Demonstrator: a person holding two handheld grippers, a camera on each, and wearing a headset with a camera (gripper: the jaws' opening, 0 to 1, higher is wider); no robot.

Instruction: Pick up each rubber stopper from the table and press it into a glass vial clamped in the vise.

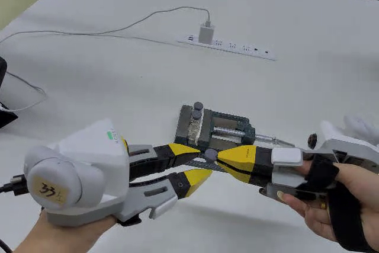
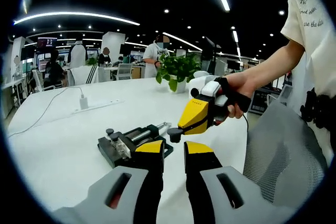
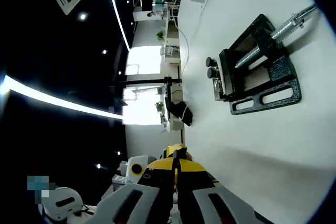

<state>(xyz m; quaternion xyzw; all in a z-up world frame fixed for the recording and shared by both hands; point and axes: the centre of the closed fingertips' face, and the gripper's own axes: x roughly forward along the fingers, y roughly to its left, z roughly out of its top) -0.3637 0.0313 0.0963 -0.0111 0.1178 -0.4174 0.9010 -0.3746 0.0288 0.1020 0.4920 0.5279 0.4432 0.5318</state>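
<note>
Just in front of the vise [image 1: 220, 130], we see the two tools meet tip to tip above the white table [image 1: 118, 99]. The right hand-held gripper [image 1: 220, 158] comes in from the right, level and pointing left. Its yellow jaws are pinched on a grey rubber stopper [image 1: 211, 154] that sticks out past their tips. The right hand [image 1: 323, 202] wraps the handle from below with a black strap across its back, fingers curled under the body. In the left gripper view the same tool [image 2: 181, 128] slants down toward us with the rubber stopper [image 2: 175, 135] at its nose. The right hand [image 2: 233, 98] is gripping it at the end of an outstretched bare forearm.

The left hand-held gripper [image 1: 200, 161] reaches in from the lower left, cradled from underneath by the left hand [image 1: 62, 236], and points right. Its jaws stand apart, one above the other in the head view. From its own camera the left hand-held gripper [image 2: 174, 145] shows a clear gap. The stopper hangs just ahead of that gap; we cannot tell whether it touches either jaw.

The vise sits on the table just behind the tips, its screw running off to the right. Two glass vials [image 1: 194, 127] are held upright at its left end, each already capped with a dark stopper [image 1: 198, 106]. In the right gripper view the vise [image 3: 262, 85] lies rolled sideways, well ahead of the right hand-held gripper [image 3: 177, 155], whose jaws are drawn close together.

Farther back, a white power strip [image 1: 237, 45] lies flat with a charger [image 1: 205, 32] plugged in.
</note>
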